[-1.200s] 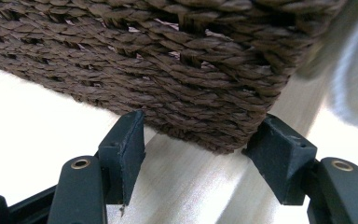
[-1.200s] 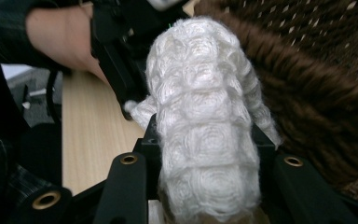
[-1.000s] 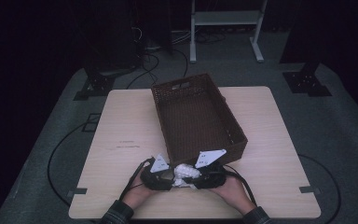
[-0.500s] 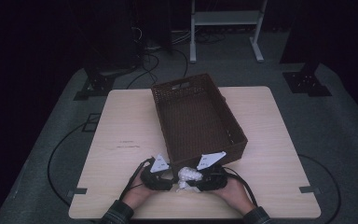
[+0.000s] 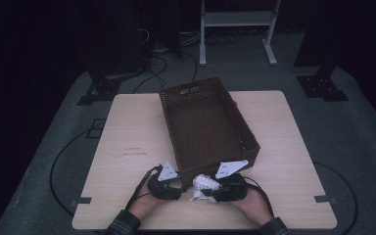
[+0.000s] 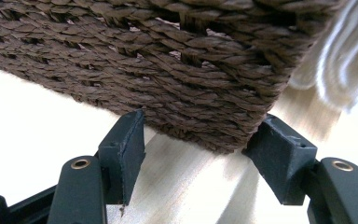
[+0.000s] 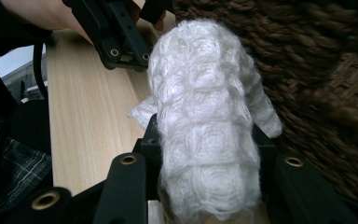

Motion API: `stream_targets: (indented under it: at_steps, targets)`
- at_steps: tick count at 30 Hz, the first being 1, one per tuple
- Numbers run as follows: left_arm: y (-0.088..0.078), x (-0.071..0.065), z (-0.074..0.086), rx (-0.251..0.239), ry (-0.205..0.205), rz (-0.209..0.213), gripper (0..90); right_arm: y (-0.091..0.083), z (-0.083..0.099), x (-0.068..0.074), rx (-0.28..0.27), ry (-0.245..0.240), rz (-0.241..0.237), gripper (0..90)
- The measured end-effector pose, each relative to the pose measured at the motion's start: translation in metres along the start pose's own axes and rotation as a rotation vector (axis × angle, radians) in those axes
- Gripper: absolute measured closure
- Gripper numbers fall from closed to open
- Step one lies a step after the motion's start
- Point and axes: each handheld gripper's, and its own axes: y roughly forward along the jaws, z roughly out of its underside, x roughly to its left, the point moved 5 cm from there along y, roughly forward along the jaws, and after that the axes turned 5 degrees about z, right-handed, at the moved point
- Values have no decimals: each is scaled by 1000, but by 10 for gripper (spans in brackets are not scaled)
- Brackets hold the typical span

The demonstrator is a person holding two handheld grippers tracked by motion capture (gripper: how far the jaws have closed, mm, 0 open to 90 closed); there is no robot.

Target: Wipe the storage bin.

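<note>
Cloth first: the white knitted woolly bundle (image 7: 205,126) is pinched in the right gripper (image 5: 210,193), upright along its jaws, just beside the near wall of the brown woven basket (image 5: 208,127) on the desk (image 5: 127,137); basket lies straight ahead; left gripper (image 6: 200,154) stands spread, empty, straddling the basket's near corner.

A light wooden desk (image 5: 127,127) stands on grey carpeted floor (image 5: 357,147) in a dim room. Black cables (image 5: 58,161) loop across the carpet. Behind the desk, a white metal frame (image 5: 235,19) and dark stand bases (image 5: 98,90) sit before an unlit, black background.
</note>
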Motion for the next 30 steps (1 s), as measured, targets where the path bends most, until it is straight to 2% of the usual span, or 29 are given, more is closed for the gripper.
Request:
stream_targets:
  at_steps: [11, 21, 25, 30]
  targets:
    - [-1, 1, 0, 5, 8, 3, 362, -27, 11, -11, -16, 24, 64, 608]
    - [-7, 2, 2, 0, 61, 15, 368, -49, 30, -19, -25, 76, 108, 608]
    - [-12, 1, 2, -7, 59, 23, 385, -54, 34, -21, -27, 81, 117, 608]
    - [-27, 1, 5, -26, 45, 80, 451, -61, 42, -23, -22, 105, 133, 608]
